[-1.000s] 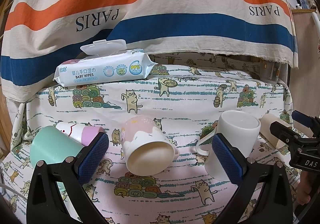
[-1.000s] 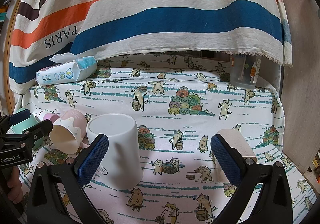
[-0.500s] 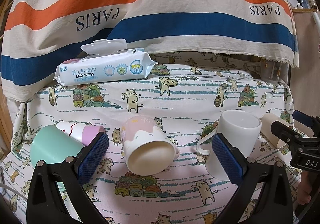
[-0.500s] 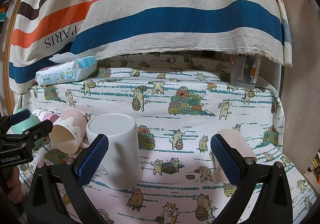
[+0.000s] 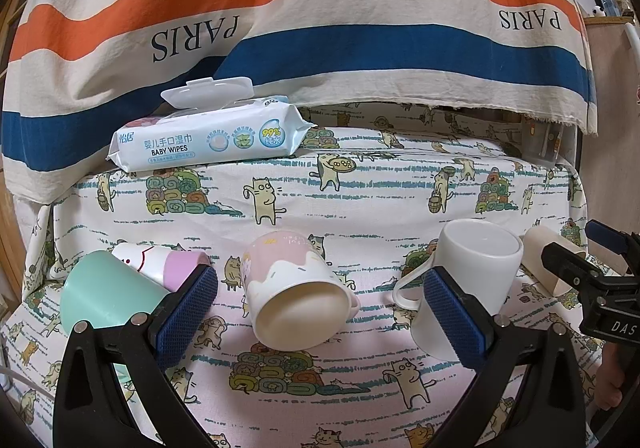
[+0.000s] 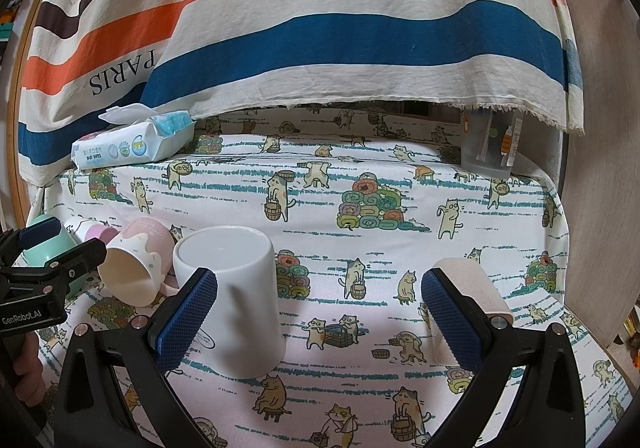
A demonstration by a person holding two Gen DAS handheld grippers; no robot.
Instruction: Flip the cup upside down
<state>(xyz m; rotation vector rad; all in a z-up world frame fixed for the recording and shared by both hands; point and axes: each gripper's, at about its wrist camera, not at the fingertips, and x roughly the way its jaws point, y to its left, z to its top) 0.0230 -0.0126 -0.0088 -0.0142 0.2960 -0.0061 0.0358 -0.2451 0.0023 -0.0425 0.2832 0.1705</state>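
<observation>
Left wrist view shows a desk under a cat-print cloth, with a striped PARIS cloth hanging behind and a pack of baby wipes at the back left. A mint cup and a white-and-lilac cup lie on their sides at the left, partly behind the left pad. A beige roll lies at the right, and a clear container stands at the back right.

A pink-and-cream mug lies on its side at the centre of the desk, mouth toward the camera. Just to its right a white mug stands mouth down, flat base up, handle toward the pink mug.

The left hand-held gripper is spread wide and holds nothing; the pink mug lies beyond the gap between its pads. The right hand-held gripper is likewise spread wide and empty, its left pad in front of the white mug; whether they touch I cannot tell.
</observation>
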